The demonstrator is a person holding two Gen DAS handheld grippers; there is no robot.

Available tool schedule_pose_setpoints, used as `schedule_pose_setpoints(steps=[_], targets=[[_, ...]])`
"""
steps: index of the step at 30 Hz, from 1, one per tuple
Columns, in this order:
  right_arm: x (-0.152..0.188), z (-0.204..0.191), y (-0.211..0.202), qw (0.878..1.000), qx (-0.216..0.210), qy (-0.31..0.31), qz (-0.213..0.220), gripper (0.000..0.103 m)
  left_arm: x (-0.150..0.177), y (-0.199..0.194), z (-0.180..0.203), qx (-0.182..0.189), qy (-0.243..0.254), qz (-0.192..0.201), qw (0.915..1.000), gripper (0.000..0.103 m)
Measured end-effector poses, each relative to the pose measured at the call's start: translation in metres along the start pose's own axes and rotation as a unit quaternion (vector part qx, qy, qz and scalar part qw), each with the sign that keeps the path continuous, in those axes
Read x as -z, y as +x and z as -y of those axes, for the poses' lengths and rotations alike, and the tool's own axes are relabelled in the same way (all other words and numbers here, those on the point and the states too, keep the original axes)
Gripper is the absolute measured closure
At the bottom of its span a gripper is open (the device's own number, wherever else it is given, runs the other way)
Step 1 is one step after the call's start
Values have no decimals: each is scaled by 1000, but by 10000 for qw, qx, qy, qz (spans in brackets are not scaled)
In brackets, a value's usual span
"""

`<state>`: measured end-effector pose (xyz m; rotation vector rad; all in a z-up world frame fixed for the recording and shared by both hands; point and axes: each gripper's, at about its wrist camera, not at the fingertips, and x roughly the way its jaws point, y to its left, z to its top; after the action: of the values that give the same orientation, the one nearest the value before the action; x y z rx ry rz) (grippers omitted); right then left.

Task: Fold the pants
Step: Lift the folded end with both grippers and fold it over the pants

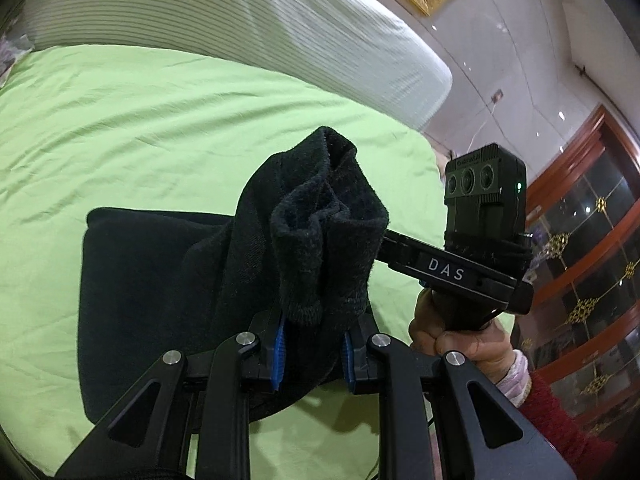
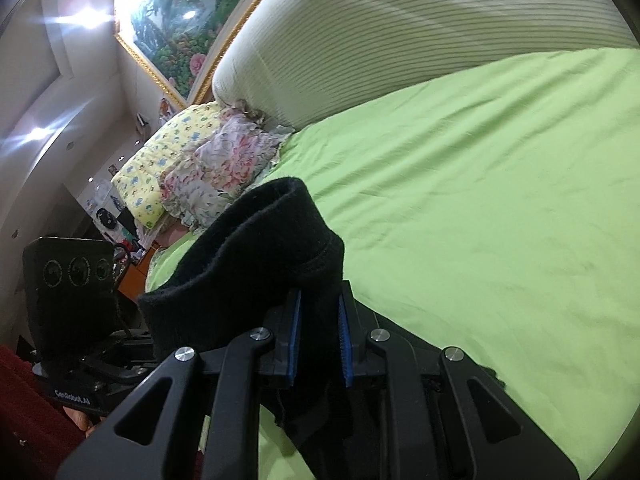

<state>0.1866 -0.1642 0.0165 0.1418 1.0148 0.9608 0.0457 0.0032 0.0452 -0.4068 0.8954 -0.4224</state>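
The black pants [image 1: 168,280] lie partly folded on the green bedsheet [image 1: 160,128], with one bunched end lifted. My left gripper [image 1: 313,354] is shut on that bunched black fabric, which stands up between the blue pads [image 1: 279,354]. My right gripper [image 2: 319,340] is shut on another thick edge of the black pants [image 2: 248,256], held above the sheet [image 2: 500,200]. The right gripper's body and the hand holding it show in the left wrist view [image 1: 472,268]. The left gripper's body shows in the right wrist view [image 2: 68,300].
A white ribbed headboard [image 1: 248,28] runs along the far side of the bed. Floral and yellow pillows [image 2: 192,164] lie at the bed's end. A wooden glass-door cabinet [image 1: 592,240] stands beside the bed. A gold-framed painting [image 2: 180,20] hangs on the wall.
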Motion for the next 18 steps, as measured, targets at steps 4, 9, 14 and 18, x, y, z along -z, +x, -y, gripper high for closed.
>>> schedule_pose_setpoints(steps=[4,9,14,18], targets=[[8,9,-6,9995,295,80,-85,85,-1,14,4,-51,118,-156,9998,83],[18,15,-22,9977,667,148,-53,85,3,33,12,-160,327,-314,9988,81],[29,23,-47,9945,890,518,207,85,2,44,20,-31,429,-431,9981,66],[42,27,-64,9896,1092,849,397,80,5,46,23,421,439,-651,9960,54]])
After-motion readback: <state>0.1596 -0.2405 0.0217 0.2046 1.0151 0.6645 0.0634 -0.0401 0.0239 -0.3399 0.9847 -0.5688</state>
